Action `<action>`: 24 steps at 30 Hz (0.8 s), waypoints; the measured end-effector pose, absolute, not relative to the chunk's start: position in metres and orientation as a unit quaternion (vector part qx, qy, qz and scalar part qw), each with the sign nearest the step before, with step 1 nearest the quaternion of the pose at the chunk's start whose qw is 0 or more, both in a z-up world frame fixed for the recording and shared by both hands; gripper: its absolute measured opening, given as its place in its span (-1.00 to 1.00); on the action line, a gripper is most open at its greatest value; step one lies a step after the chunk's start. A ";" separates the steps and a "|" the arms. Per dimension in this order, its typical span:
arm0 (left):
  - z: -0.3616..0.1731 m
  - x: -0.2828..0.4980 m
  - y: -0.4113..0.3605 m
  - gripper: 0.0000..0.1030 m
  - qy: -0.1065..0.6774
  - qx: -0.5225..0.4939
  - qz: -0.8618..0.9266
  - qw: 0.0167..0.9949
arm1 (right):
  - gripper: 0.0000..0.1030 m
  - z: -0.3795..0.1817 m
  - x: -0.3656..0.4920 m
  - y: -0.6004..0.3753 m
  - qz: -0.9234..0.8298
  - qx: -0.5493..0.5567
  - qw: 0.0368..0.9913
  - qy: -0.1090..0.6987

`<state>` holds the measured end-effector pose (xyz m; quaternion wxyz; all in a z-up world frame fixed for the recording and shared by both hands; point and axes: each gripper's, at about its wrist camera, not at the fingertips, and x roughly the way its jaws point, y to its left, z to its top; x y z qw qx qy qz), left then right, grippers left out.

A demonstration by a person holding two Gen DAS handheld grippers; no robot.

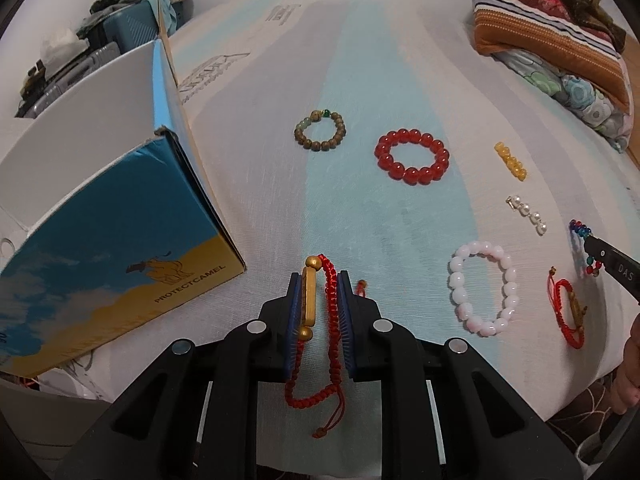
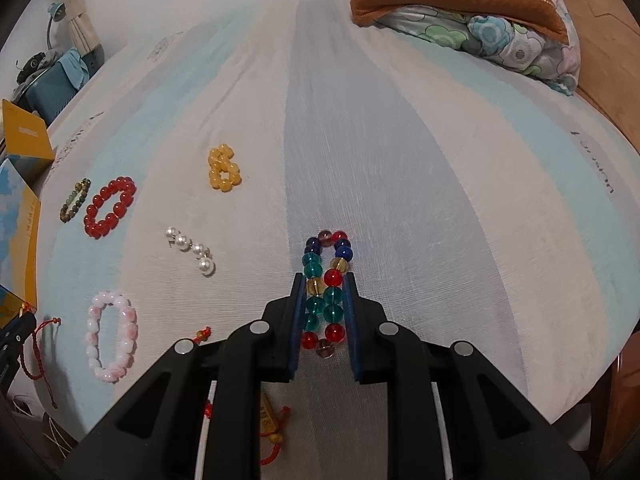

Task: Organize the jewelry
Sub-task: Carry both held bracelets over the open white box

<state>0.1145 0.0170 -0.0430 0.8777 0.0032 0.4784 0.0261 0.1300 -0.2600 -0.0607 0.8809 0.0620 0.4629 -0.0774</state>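
Observation:
My left gripper [image 1: 319,280] is shut on a red cord bracelet with a gold bar [image 1: 310,300], whose tail dangles below the blue pads. My right gripper [image 2: 323,280] is shut on a multicoloured glass bead bracelet [image 2: 326,280], squeezed flat between its pads. On the striped sheet lie a brown wooden bead bracelet [image 1: 320,131], a red bead bracelet [image 1: 412,156], a yellow bead bracelet [image 2: 223,168], a pearl piece [image 2: 191,249] and a pink-white bead bracelet [image 1: 483,288]. A second red cord bracelet [image 1: 571,316] lies at the right, under my right gripper.
An open blue and yellow cardboard box [image 1: 120,240] stands at the left of the bed. Folded pillows and a flowered quilt [image 1: 560,40] are stacked at the far right. A person's hand [image 1: 630,376] shows at the right edge. Clutter stands beyond the bed's left side.

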 end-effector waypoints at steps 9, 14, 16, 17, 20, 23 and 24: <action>-0.032 0.112 0.014 -0.67 0.474 0.001 0.011 0.880 | -0.66 -0.049 0.126 -0.258 -0.079 0.060 0.885 0.455; -0.021 0.110 0.012 -0.67 0.469 0.007 0.007 0.883 | -0.66 -0.039 0.122 -0.255 -0.081 0.060 0.888 0.449; -0.015 0.110 0.011 -0.67 0.466 0.008 0.007 0.885 | -0.66 -0.035 0.121 -0.253 -0.082 0.059 0.889 0.447; -0.013 0.109 0.011 -0.67 0.465 0.008 0.008 0.885 | -0.66 -0.034 0.120 -0.252 -0.082 0.058 0.889 0.447; -0.005 0.109 0.013 -0.67 0.461 0.008 0.008 0.887 | -0.66 -0.028 0.120 -0.249 -0.082 0.056 0.890 0.445; 0.005 0.109 0.015 -0.67 0.457 0.004 0.006 0.890 | -0.66 -0.022 0.119 -0.246 -0.081 0.055 0.892 0.442; 0.008 0.109 0.015 -0.67 0.454 0.001 0.004 0.891 | -0.66 -0.018 0.119 -0.244 -0.081 0.053 0.893 0.440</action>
